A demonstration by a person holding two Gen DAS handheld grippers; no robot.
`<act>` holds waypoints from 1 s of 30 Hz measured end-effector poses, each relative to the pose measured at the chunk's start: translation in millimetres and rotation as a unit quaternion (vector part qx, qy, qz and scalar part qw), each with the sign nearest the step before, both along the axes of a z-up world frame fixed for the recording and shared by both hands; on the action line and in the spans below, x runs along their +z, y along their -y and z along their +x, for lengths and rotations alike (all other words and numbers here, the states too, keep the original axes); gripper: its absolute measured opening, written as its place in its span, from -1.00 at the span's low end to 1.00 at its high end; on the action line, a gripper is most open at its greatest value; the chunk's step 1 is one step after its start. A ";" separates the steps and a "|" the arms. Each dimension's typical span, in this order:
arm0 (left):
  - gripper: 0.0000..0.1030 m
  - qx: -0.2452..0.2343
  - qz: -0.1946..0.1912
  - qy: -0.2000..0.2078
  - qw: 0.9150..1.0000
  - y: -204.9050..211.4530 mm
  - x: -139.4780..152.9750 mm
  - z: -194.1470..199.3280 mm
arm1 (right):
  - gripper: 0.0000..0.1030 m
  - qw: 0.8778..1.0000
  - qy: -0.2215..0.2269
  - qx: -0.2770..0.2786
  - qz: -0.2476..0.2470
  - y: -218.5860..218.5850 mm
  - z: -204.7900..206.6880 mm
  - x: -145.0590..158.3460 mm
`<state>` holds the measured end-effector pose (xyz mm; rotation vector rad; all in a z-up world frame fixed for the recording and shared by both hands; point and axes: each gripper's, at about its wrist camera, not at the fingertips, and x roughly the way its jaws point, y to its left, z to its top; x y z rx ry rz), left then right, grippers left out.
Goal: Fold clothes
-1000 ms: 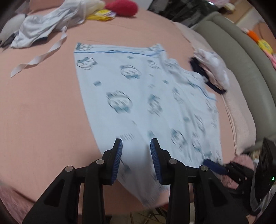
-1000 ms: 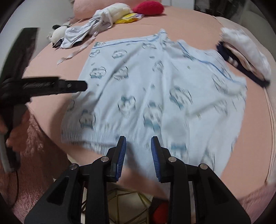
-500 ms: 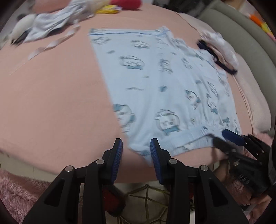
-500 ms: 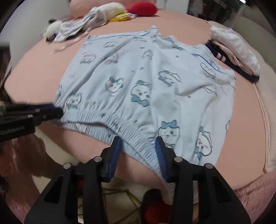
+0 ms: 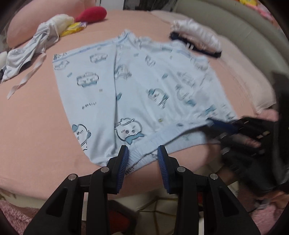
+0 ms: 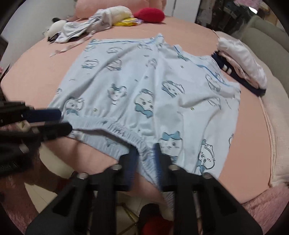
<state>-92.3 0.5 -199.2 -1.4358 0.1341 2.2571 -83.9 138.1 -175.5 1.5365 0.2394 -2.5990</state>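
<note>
We see blue shorts (image 5: 140,86) spread flat on the pink bed (image 5: 36,117). Our right tool (image 6: 145,159) is closing on the waistband at 6 o'clock. Our left tool (image 5: 142,159) stands partly open around the waistband, not pinching.

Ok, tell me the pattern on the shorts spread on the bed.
Light blue shorts with cartoon animal faces; right wrist view.

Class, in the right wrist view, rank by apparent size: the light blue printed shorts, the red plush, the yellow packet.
1. light blue printed shorts
2. red plush
3. yellow packet, partly hidden, so uncertain.
</note>
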 end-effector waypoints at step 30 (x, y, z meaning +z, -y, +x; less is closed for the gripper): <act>-0.87 -0.015 -0.011 -0.044 0.999 0.3 13.5 18.2 | -0.88 0.999 0.017 -0.022 -0.046 -33.0 21.2 4.9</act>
